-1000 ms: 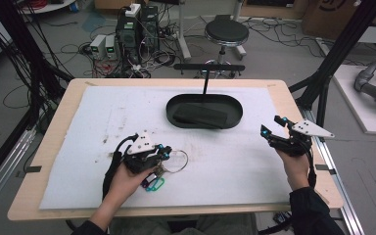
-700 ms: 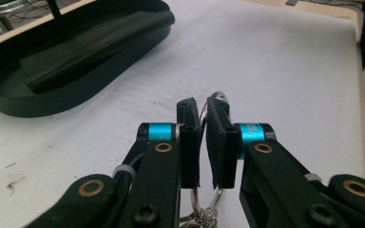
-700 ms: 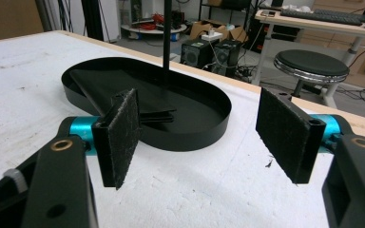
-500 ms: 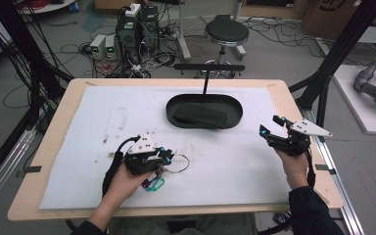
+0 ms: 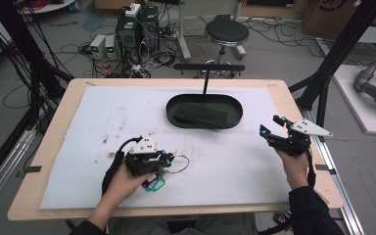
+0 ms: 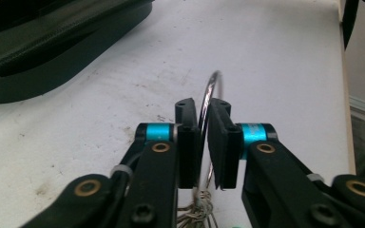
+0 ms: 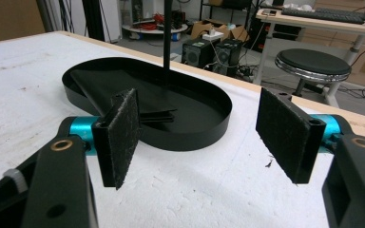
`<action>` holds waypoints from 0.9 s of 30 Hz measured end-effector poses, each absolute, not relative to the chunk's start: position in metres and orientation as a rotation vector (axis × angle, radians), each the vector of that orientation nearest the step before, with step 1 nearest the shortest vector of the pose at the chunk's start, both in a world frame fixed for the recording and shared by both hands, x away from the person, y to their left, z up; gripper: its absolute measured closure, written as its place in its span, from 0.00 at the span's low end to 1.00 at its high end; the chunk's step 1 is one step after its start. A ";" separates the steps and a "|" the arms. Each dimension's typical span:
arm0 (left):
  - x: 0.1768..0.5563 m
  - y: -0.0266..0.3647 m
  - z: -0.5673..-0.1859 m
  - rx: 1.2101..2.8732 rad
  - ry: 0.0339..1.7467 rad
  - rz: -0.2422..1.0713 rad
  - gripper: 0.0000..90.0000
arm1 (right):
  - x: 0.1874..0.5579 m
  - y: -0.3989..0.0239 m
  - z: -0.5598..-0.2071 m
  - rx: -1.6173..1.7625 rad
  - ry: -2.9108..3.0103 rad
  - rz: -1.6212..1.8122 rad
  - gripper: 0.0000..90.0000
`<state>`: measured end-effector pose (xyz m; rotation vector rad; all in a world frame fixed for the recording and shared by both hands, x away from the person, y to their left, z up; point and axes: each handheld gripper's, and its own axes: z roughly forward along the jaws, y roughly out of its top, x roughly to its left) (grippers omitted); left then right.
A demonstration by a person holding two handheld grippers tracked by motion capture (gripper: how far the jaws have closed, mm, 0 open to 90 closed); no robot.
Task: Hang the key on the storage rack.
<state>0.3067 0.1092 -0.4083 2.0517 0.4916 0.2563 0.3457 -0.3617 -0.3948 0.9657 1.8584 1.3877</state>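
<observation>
The left tool (image 5: 169, 160) sits low over the near-left part of the white mat (image 5: 235, 161) on the table (image 5: 54, 137), its 2 jaws pinched narrow on a thin metal wire ring (image 6: 212, 90); in the left gripper view the ring stands on edge between the pads and arcs up past their tips, with a tangle of wire below them. They have just been closing on it. In the high view the ring (image 5: 180, 164) lies just right of that tool, with a small teal and purple clip (image 5: 154, 185) beside the hand. The right tool (image 5: 272, 129) hovers near the table's right edge, jaws wide with nothing between them. A black oval tray (image 5: 176, 100) holding a dark flat piece sits farther back at centre.
</observation>
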 end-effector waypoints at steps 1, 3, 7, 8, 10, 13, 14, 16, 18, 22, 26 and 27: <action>0.307 0.109 -0.408 2.049 0.492 0.253 0.95 | 0.346 -0.362 -0.395 0.967 1.857 1.389 0.36; 0.307 0.110 -0.409 2.046 0.498 0.251 0.95 | 0.346 -0.362 -0.395 0.970 1.857 1.390 0.36; 0.308 0.110 -0.409 2.043 0.500 0.235 0.96 | 0.346 -0.362 -0.395 0.970 1.858 1.390 0.36; 0.309 0.110 -0.409 2.036 0.504 0.229 0.96 | 0.346 -0.362 -0.395 0.969 1.858 1.390 0.36; 0.309 0.111 -0.409 2.033 0.507 0.224 0.96 | 0.346 -0.362 -0.395 0.969 1.857 1.390 0.36; 0.310 0.112 -0.408 2.023 0.506 0.218 0.96 | 0.346 -0.362 -0.395 0.971 1.854 1.393 0.36; 0.309 0.112 -0.408 2.010 0.512 0.219 0.96 | 0.346 -0.362 -0.395 0.972 1.853 1.395 0.36; 0.309 0.113 -0.406 1.992 0.516 0.226 0.96 | 0.346 -0.363 -0.395 0.971 1.851 1.396 0.36; 0.310 0.115 -0.404 1.964 0.518 0.227 0.96 | 0.346 -0.363 -0.395 0.972 1.851 1.396 0.36; 0.310 0.118 -0.400 1.922 0.527 0.232 0.96 | 0.346 -0.363 -0.395 0.976 1.848 1.396 0.36; 0.311 0.119 -0.394 1.900 0.524 0.255 0.96 | 0.346 -0.364 -0.394 0.976 1.842 1.397 0.36; 0.311 0.119 -0.393 1.896 0.524 0.264 0.96 | 0.346 -0.364 -0.394 0.981 1.841 1.401 0.36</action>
